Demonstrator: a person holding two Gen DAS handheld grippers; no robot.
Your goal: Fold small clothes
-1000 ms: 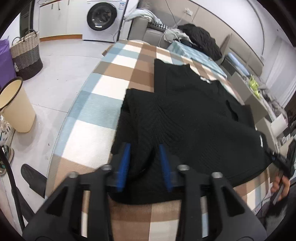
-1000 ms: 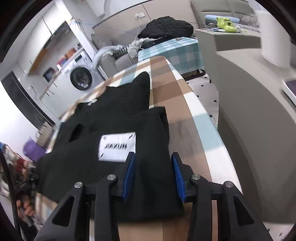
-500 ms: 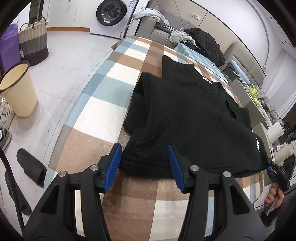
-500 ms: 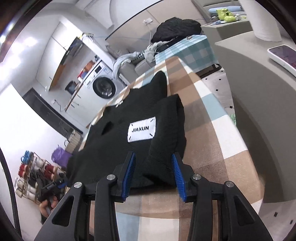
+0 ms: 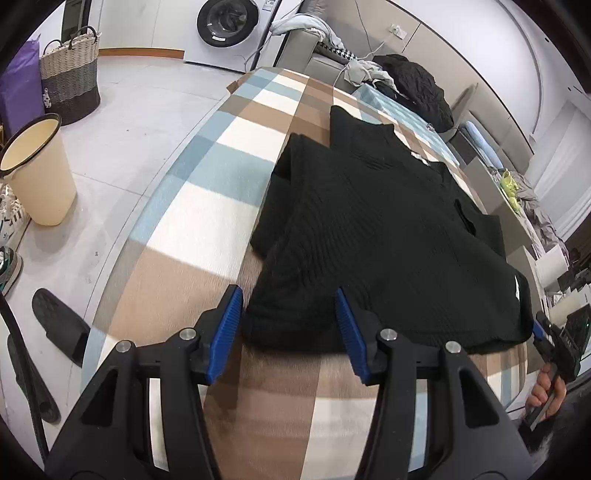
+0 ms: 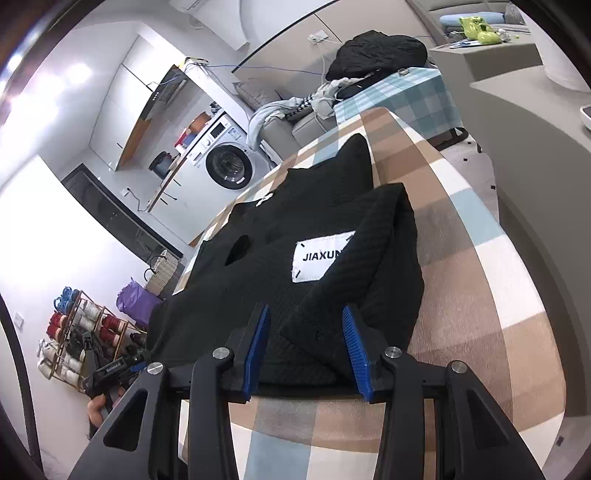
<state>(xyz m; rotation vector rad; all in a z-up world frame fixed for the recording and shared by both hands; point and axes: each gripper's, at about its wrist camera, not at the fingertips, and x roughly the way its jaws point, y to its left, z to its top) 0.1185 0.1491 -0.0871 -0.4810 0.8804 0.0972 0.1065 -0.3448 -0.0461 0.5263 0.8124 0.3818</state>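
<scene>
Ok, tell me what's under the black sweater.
The black sweater lies on the checked tablecloth, whose brown, white and blue squares show all around it. The fold puts one knit layer under another. Anything else beneath is covered and can't be seen.

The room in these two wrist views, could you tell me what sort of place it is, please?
Most likely a lived-in home, a combined laundry and living area. A washing machine stands by a woven basket, a shoe rack lines one wall, and the black sweater lies on a table with a checked cloth.
</scene>
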